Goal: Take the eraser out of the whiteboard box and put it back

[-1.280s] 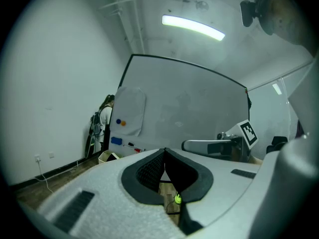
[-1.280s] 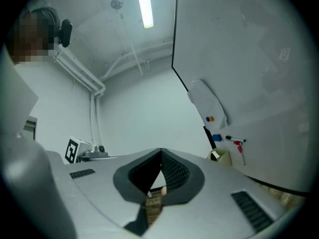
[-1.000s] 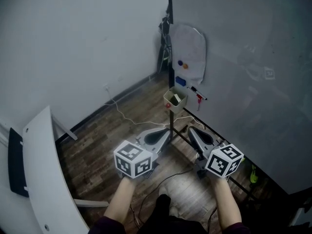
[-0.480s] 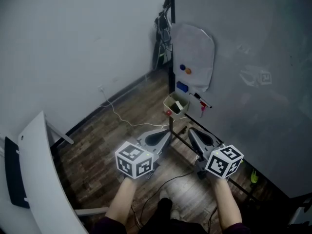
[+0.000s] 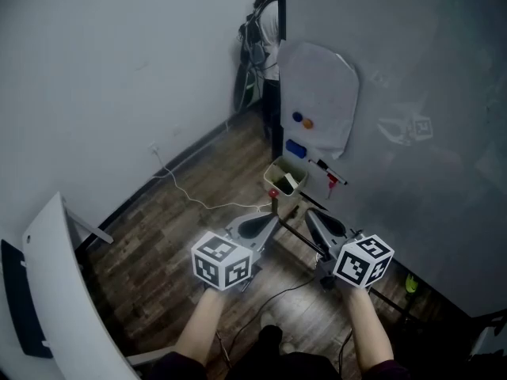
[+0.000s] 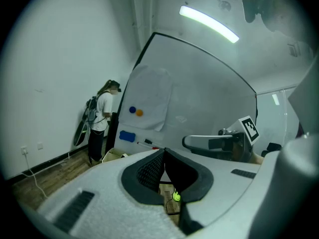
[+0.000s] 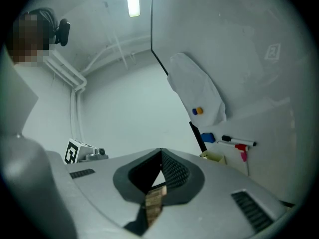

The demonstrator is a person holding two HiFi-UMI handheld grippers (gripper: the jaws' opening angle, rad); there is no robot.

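The left claw [image 5: 269, 218] and the right claw [image 5: 311, 216] are side by side. Both are shut tight with nothing in them. The small beige open-top box [image 5: 283, 178] is near, ahead of their tips. The blue block eraser [image 5: 295, 149] sticks on the big grey-white whiteboard [image 5: 396, 93], just past the box.

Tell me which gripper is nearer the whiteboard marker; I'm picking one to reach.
Right. The right gripper is short of the marker, slightly left; the left gripper farther left.
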